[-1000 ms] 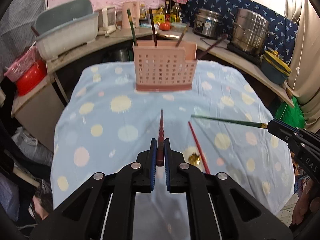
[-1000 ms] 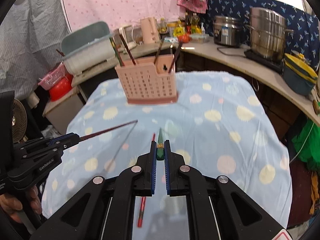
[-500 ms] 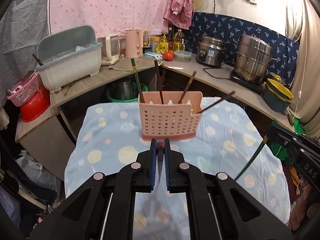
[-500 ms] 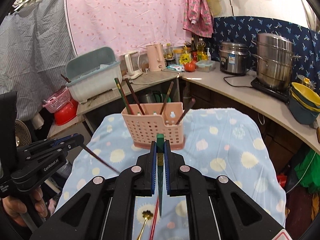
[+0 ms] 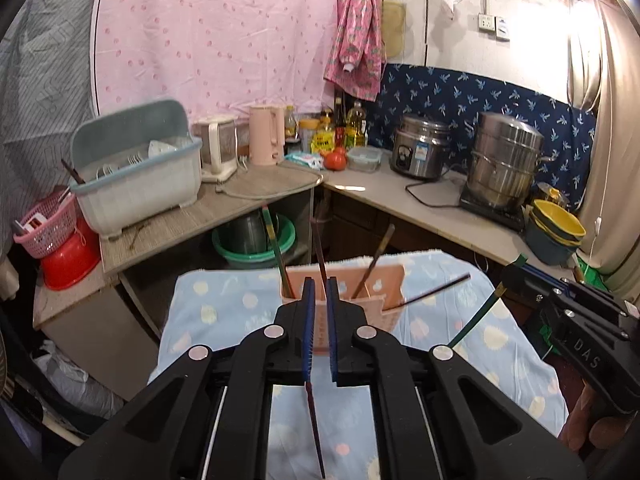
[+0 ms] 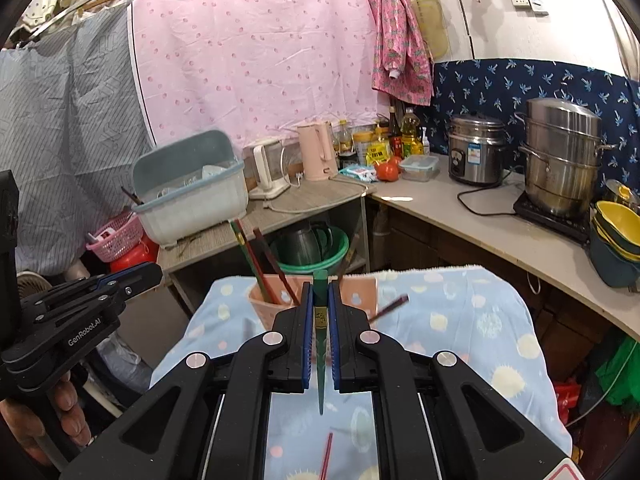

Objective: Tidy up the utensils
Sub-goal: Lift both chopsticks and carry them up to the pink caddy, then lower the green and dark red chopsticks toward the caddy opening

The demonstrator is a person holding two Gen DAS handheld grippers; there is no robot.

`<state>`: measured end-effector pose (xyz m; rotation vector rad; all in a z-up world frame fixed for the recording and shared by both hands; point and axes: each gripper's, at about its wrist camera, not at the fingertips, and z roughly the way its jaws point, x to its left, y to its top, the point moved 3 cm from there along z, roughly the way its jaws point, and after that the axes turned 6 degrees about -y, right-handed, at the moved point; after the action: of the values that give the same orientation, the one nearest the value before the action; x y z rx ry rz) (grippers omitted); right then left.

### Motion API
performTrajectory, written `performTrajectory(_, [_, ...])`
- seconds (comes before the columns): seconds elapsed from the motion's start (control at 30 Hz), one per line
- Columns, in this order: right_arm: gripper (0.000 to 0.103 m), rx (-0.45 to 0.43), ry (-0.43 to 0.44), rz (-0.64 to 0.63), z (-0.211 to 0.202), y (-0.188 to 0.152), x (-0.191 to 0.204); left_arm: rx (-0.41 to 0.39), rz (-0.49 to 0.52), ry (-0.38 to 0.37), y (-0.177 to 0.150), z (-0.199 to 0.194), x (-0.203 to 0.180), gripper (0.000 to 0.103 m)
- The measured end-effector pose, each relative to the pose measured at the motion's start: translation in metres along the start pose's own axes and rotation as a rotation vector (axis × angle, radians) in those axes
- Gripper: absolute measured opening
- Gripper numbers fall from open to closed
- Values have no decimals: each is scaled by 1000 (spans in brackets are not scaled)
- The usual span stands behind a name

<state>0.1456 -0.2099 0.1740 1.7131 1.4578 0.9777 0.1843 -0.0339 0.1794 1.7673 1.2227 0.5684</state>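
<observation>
Chopsticks are the job, and I hold one in each gripper above the table. My left gripper point(image 5: 319, 292) has its blue ribbed pads nearly together on a thin dark red stick point(image 5: 315, 424); its lacquered shaft hangs down below the fingers toward the cloth, and its upper part is hidden between the pads. Just beyond the fingertips stands the pink holder point(image 5: 362, 280), a plastic box with a grid of small holes, mostly blocked by my own fingers in the left view. Four sticks lean in it: a green one point(image 5: 274, 252) at the left, a dark one point(image 5: 318, 248) beside it, a brown one point(image 5: 376, 256), and a dark one point(image 5: 438, 290) poking out low to the right.

My right gripper point(image 6: 319, 292) is clamped on a green stick point(image 6: 320, 360) with a square top and a gold band; its tapered point hangs below the pads. In the right view the holder point(image 6: 272, 300) shows only as pink edges either side of the fingers, and I cannot tell which compartment each stick sits in.

The table point(image 6: 460, 320) wears a soft pale blue cloth with cream and pink dots. A red stick point(image 6: 326, 456) lies on it near the bottom edge, cut off by the frame.
</observation>
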Motion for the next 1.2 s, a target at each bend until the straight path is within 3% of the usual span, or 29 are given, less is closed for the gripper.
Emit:
performTrajectory(0.17, [7, -9, 4, 0, 3, 5, 3, -1, -21, 3, 6, 6, 7, 5])
performTrajectory(0.33, [7, 43, 7, 13, 11, -17, -2, 104, -80, 16, -29, 37, 27, 9])
performTrajectory(0.4, [7, 68, 5, 22, 15, -26, -5, 155, -112, 20, -49, 55, 38, 15])
performTrajectory(0.47, [7, 86, 2, 30, 19, -33, -8, 211, -138, 27, -69, 73, 47, 38])
performTrajectory(0.53, [7, 95, -8, 31, 21, -37, -12, 258, -156, 36, -88, 92, 54, 45])
performTrajectory(0.83, [7, 129, -31, 63, 46, -31, -26, 415, -181, 38, -137, 161, 61, 45])
performTrajectory(1.2, [7, 182, -11, 68, 94, -31, -26, 500, -201, 28, -155, 224, 72, 39])
